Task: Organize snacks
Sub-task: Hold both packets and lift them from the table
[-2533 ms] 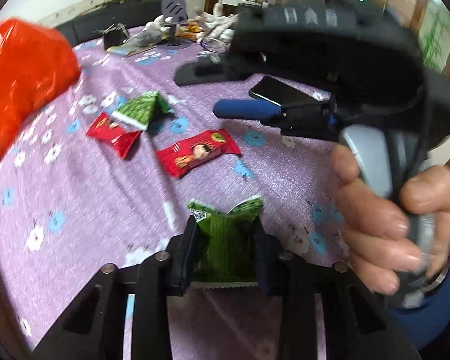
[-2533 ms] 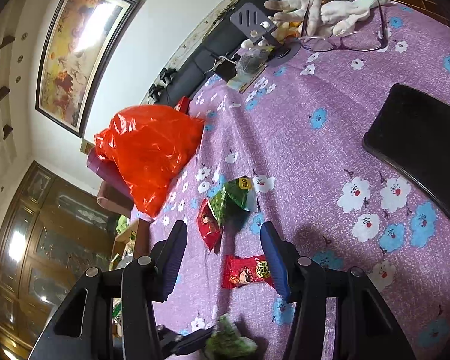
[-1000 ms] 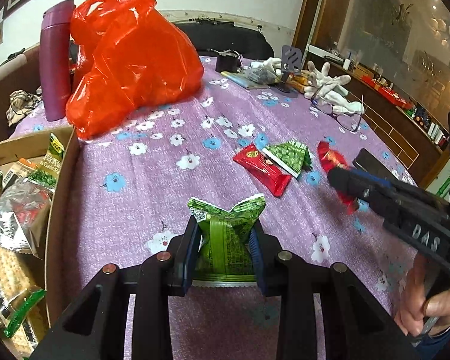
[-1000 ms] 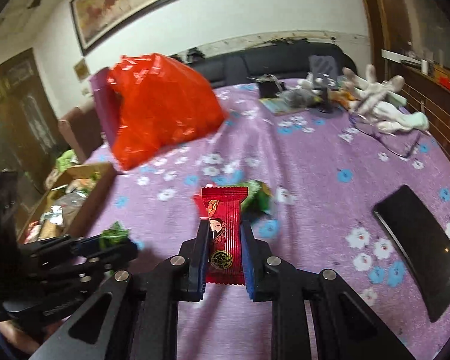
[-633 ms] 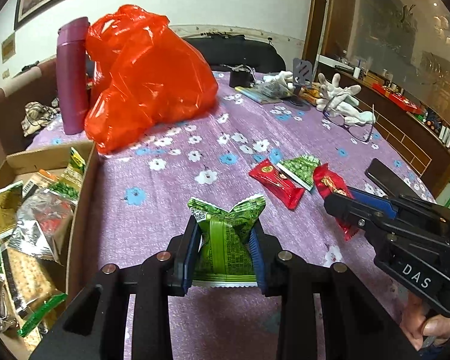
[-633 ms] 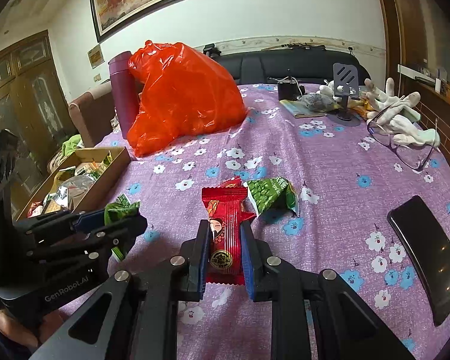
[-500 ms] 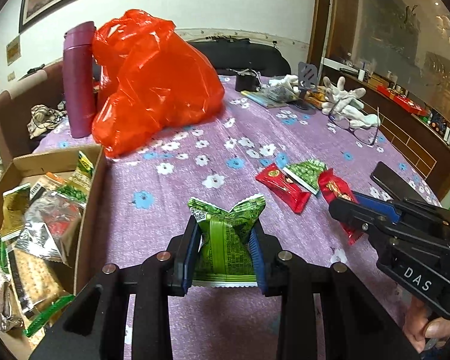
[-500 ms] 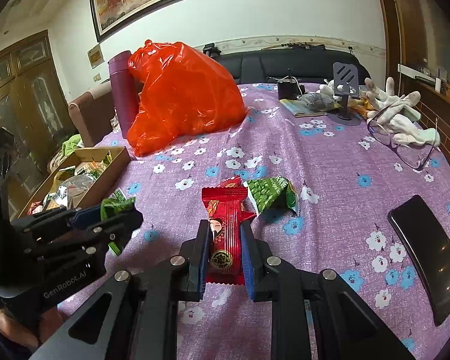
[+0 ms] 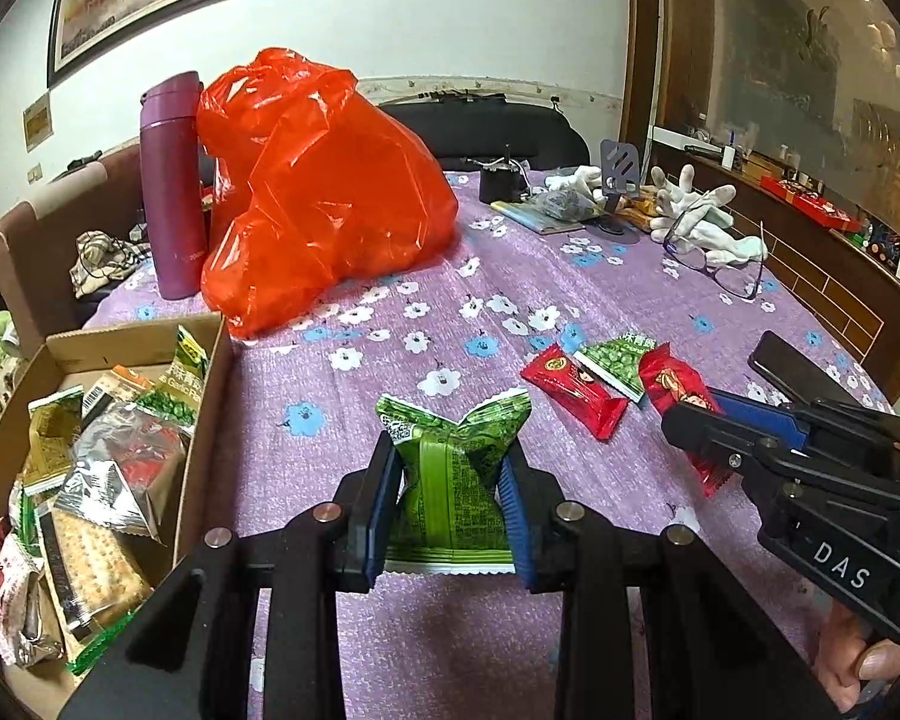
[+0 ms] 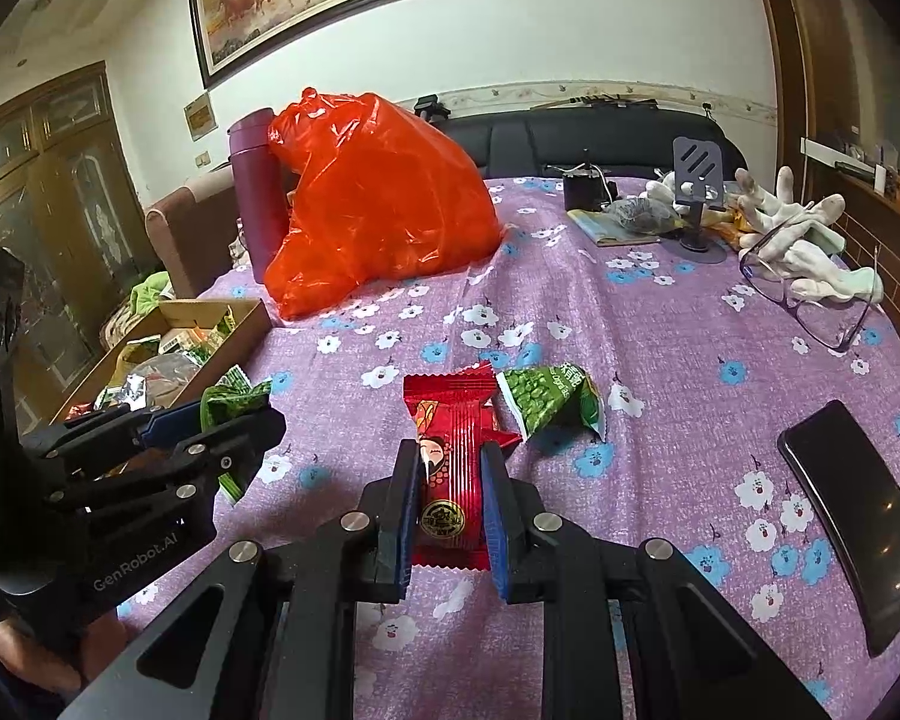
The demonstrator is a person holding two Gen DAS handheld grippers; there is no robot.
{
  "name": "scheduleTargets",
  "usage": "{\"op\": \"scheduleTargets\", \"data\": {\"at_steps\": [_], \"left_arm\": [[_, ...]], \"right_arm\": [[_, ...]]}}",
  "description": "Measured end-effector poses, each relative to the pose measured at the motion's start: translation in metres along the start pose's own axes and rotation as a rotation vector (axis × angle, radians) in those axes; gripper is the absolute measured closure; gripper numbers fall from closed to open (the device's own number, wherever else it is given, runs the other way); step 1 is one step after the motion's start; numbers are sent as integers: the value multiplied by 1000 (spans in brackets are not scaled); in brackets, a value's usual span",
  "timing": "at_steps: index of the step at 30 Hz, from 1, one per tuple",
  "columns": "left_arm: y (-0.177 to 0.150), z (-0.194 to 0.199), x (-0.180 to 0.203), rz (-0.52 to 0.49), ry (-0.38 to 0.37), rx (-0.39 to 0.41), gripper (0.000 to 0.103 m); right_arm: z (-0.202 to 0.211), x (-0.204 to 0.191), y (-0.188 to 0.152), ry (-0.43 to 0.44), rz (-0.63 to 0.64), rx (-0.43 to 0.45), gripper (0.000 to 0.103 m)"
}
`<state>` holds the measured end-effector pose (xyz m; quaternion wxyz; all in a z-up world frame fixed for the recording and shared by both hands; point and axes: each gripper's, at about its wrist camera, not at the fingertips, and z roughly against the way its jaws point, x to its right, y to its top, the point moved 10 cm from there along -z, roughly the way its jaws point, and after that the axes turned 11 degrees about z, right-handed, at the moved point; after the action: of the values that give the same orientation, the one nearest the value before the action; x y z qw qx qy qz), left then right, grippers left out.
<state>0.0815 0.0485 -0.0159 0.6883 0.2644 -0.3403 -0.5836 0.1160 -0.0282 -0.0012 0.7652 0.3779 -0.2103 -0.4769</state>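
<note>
My left gripper [image 9: 450, 474] pinches a green pea packet [image 9: 450, 480], my right gripper [image 10: 448, 507] a red snack packet [image 10: 453, 462]; next, I'd carry both to the cardboard box [image 9: 144, 333] at nine o'clock.

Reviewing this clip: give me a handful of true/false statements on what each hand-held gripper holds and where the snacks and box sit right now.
1. The left hand-held gripper is shut on a green snack packet. True.
2. The right hand-held gripper is open with nothing in it. False: it is shut on a red snack packet.
3. The cardboard box at the table's left edge already holds snacks. True.
4. No snacks lie loose on the tablecloth. False: a red packet and a green packet lie there.
5. The orange plastic bag sits inside the box. False: it stands on the tablecloth beside the purple bottle.
</note>
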Motion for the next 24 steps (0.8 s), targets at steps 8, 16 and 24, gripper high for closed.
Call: {"op": "scheduleTargets", "data": {"at_steps": [8,16,24], "left_arm": [[4,6,1,-26,30,40,72],[5,9,1,-34,43,60,72],[7,12,1,-43,56,79,72]], "right_arm": [[2,-1,2,9,-6,10,82],[2,-1,3,10,-6,14,82],[3,0,4,9,-7,19,82]]}}
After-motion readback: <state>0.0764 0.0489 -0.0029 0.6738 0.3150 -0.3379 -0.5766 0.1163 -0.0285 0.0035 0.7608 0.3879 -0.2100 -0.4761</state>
